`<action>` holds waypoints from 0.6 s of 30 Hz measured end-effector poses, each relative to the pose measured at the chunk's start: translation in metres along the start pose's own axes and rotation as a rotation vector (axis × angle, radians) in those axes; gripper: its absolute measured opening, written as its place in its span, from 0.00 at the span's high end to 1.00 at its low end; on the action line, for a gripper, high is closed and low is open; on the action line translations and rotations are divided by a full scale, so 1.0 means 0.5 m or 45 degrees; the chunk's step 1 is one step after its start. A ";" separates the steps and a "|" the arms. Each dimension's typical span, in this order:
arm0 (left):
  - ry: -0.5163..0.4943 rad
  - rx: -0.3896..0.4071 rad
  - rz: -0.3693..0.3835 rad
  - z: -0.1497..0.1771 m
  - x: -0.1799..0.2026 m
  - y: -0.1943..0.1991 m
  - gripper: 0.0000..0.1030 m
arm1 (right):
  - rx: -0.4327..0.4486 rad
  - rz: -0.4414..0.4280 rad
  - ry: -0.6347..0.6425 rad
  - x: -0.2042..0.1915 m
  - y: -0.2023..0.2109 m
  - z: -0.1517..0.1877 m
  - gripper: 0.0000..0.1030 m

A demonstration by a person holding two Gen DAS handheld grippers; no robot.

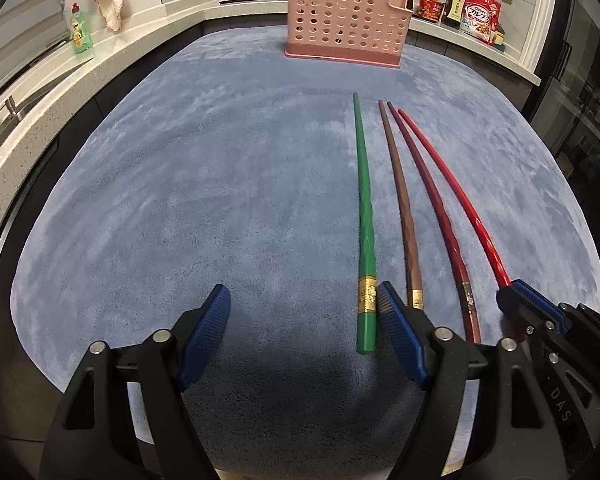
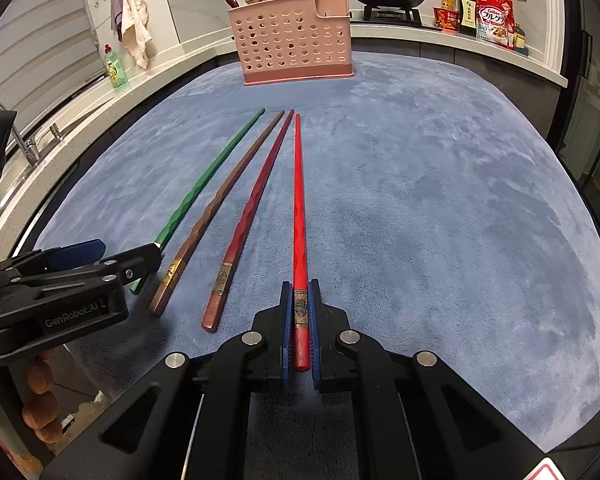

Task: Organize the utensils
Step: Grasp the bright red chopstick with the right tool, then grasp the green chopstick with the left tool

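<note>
Several chopsticks lie side by side on the blue mat (image 1: 220, 184): green (image 1: 365, 216), brown (image 1: 400, 200), dark red (image 1: 436, 208) and bright red (image 1: 456, 192). My right gripper (image 2: 300, 300) is shut on the thick end of the bright red chopstick (image 2: 299, 208), which points away toward the pink utensil holder (image 2: 292, 46). My left gripper (image 1: 304, 300) is open, its right finger between the green and brown chopsticks' thick ends; the green one lies just inside the jaws. The holder (image 1: 348, 20) has several chopsticks standing in it.
A white counter rings the mat, with a green soap bottle (image 1: 80, 32) and sink tap at left, pans on a stove behind the holder, and bottles and food packets (image 1: 476, 16) at back right. My right gripper also shows in the left wrist view (image 1: 512, 300).
</note>
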State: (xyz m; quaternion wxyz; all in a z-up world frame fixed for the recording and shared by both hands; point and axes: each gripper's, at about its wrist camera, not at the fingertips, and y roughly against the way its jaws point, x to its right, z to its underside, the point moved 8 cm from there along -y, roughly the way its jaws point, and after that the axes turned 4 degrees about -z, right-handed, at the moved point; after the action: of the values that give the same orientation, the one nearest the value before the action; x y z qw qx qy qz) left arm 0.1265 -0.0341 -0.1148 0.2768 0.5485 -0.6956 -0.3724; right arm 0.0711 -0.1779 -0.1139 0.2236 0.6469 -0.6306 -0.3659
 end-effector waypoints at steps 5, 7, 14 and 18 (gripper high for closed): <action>-0.003 -0.001 0.043 0.001 0.007 0.008 0.60 | 0.000 -0.003 -0.004 0.000 0.001 0.001 0.93; 0.003 -0.003 0.060 0.001 0.008 0.008 0.71 | 0.000 -0.005 -0.006 0.001 0.001 0.001 0.93; 0.050 -0.028 0.127 -0.004 0.006 0.013 0.90 | 0.009 -0.005 -0.020 0.006 0.014 -0.002 0.93; 0.058 -0.036 0.128 -0.005 0.004 0.020 0.90 | 0.032 0.003 -0.032 0.016 0.027 -0.013 0.93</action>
State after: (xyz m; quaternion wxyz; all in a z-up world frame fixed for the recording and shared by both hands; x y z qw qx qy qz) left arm 0.1224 -0.0356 -0.1050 0.3188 0.5172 -0.7104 -0.3553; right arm 0.0668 -0.1883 -0.1014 0.2079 0.6443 -0.6387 -0.3657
